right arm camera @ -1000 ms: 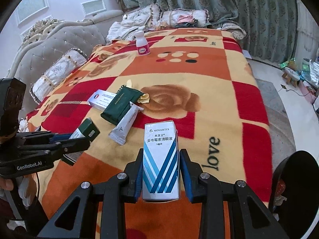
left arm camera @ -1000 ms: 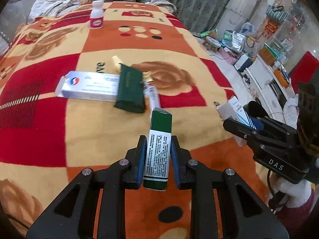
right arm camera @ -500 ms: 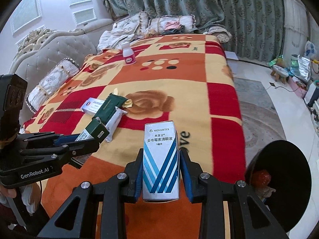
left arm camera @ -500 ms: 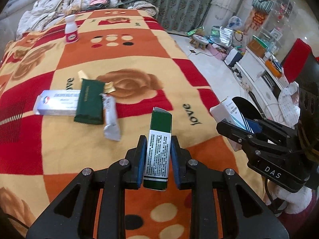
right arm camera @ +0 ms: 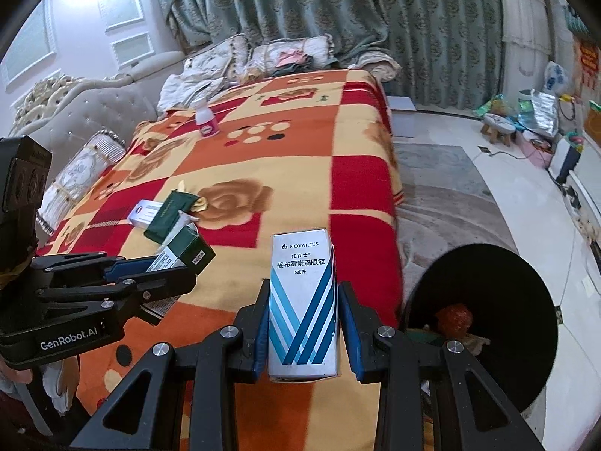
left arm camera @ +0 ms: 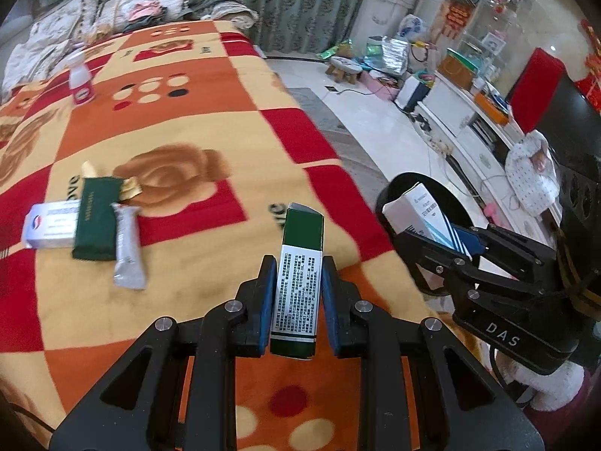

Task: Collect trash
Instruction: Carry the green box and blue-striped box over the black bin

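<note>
My left gripper [left arm camera: 295,293] is clamped on a slim green box [left arm camera: 300,270], its blue pads pressed against the box's long sides, with the green top flap sticking up past the fingertips. My right gripper [right arm camera: 302,323] holds a white carton with blue stripes [right arm camera: 302,300] in the same way, upright between both pads. From the left camera I see the right gripper [left arm camera: 443,236] off to my right, its carton [left arm camera: 417,206] already out over the mouth of the black bin [left arm camera: 387,195], which stands on the floor hard against the bed's near right corner. From the right camera the bin [right arm camera: 499,293] opens just right of my fingers, with a reddish lump and some scraps lying inside; the blanket [right arm camera: 285,158] ends in a straight drop along its right edge, and beyond that lie a grey rug and bare pale floor, so there is free room on that side. The left gripper [right arm camera: 176,259] sits over the bed's near left part, its green box [right arm camera: 188,248] above the blanket. More trash remains on the bed: a white tube box [left arm camera: 50,223], a dark green packet [left arm camera: 95,221] overlapping it, a silver sachet [left arm camera: 127,248] touching the packet's right side, and a small gold wrapper [left arm camera: 129,188] at its top. A pink-and-white bottle [left arm camera: 80,82] stands well apart, far up near the pillows.
</note>
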`<move>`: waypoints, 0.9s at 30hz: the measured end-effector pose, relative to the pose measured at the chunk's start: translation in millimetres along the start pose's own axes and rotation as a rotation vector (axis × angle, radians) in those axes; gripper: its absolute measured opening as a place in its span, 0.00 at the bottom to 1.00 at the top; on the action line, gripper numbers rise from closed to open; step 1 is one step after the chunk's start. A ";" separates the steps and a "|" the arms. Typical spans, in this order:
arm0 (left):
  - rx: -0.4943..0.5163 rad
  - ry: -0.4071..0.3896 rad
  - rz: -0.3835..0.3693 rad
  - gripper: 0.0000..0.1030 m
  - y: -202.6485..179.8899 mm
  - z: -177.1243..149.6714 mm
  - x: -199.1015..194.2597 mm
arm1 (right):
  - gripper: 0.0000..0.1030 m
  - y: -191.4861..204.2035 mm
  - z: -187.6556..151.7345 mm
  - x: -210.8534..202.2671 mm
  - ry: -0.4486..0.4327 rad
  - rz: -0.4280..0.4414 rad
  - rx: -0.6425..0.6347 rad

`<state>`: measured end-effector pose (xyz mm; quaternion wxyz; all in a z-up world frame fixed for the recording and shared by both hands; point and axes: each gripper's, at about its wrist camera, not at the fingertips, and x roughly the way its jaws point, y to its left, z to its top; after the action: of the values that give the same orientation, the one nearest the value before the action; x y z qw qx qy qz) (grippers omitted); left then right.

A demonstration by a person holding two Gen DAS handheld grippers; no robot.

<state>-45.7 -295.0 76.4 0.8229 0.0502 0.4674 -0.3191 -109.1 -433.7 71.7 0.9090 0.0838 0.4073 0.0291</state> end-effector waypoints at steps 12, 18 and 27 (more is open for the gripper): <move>0.051 0.025 -0.053 0.20 -42.8 13.4 23.1 | 0.31 -45.1 -12.8 -18.7 -0.013 -0.058 0.070; 0.082 0.035 -0.076 0.20 -65.1 20.0 35.0 | 0.31 -69.6 -17.7 -25.5 -0.018 -0.084 0.111; 0.110 0.059 -0.095 0.20 -90.9 29.8 58.1 | 0.31 -103.2 -25.1 -33.7 -0.024 -0.120 0.169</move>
<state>-54.8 -406.1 66.1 0.7887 0.0825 0.4748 -0.3816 -151.8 -536.1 61.9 0.9036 0.1358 0.4018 -0.0606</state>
